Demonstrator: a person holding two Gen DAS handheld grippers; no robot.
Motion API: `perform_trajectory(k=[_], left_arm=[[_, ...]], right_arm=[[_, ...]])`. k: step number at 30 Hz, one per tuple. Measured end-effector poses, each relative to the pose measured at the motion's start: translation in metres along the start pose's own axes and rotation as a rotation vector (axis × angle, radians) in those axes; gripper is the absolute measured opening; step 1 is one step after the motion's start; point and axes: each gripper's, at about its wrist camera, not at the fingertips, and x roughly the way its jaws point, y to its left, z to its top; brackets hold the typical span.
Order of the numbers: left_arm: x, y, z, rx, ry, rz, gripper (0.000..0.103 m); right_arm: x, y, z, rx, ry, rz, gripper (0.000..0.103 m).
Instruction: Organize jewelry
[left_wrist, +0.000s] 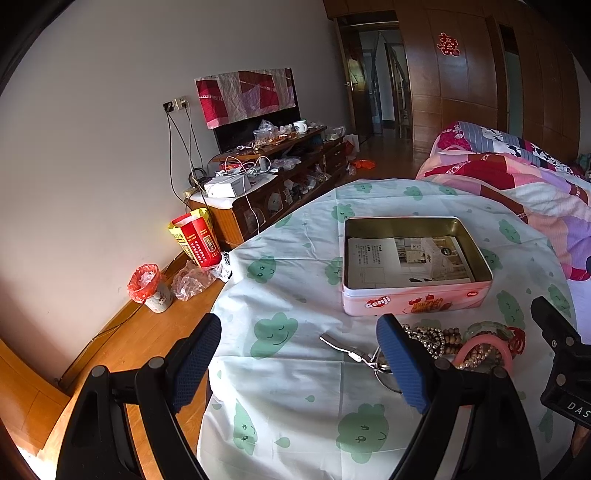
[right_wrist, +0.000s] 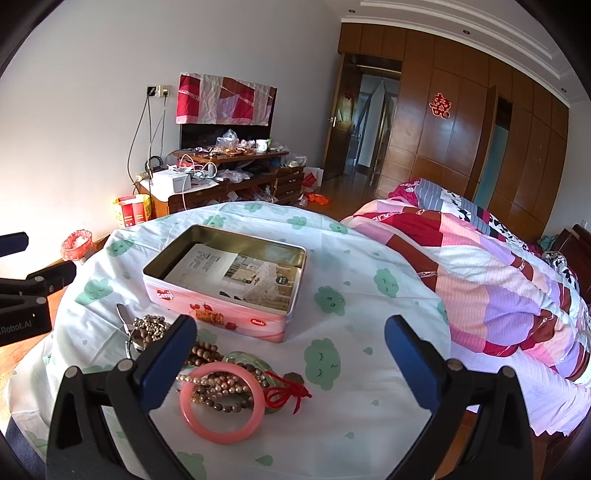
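Observation:
A pink open tin (left_wrist: 413, 301) (right_wrist: 218, 314) with a paper leaflet inside stands on the clothed round table. In front of it lies a jewelry pile: a pink bangle (right_wrist: 221, 402) (left_wrist: 480, 350), wooden bead strings (right_wrist: 207, 350) (left_wrist: 448, 338), a pearl strand (right_wrist: 225, 382), a green bangle (right_wrist: 255, 360) with a red knotted cord (right_wrist: 288, 397), a silver chain (left_wrist: 424, 338) (right_wrist: 149, 326) and a metal clip (left_wrist: 340, 345). My left gripper (left_wrist: 299, 362) is open, just left of the pile. My right gripper (right_wrist: 291, 350) is open, hovering above the pile's right side.
The table cloth (left_wrist: 295, 406) is white with green clouds. A quilt-covered bed (right_wrist: 498, 295) lies right of the table. A cluttered TV cabinet (left_wrist: 266, 184) stands by the far wall, with a red bag (left_wrist: 195, 240) and a small bin (left_wrist: 151, 288) on the wooden floor.

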Motion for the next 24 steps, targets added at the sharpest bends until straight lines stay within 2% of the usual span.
perform_trajectory(k=[24], left_arm=[[0.001, 0.0003, 0.0, 0.002, 0.003, -0.001, 0.086]], right_arm=[[0.001, 0.0007, -0.0011, 0.0, 0.002, 0.0, 0.103]])
